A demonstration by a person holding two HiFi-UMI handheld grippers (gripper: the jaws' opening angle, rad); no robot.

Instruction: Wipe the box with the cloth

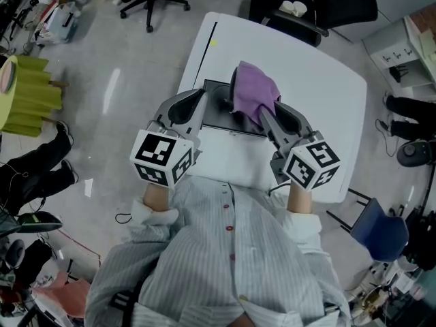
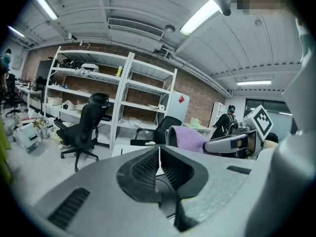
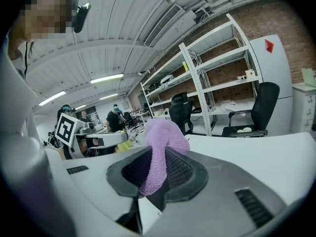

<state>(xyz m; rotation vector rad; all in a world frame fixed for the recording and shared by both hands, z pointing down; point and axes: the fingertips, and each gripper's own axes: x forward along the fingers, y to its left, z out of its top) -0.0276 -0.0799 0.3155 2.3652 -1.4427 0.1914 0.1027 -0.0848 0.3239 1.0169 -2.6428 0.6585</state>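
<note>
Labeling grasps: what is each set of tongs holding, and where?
Right tongs clamp the purple cloth by a bunched fold at its near end. Left tongs are shut, empty.

White table [image 1: 327, 101]; black office chair [image 1: 153, 2] beyond; shelving [image 2: 123, 98] against brick wall [image 3: 291, 19].

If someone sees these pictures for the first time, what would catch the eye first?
The purple cloth stands out most: the right gripper holds it over the dark box on the white table. The left gripper, shut and empty, points at the box's left edge.
</note>
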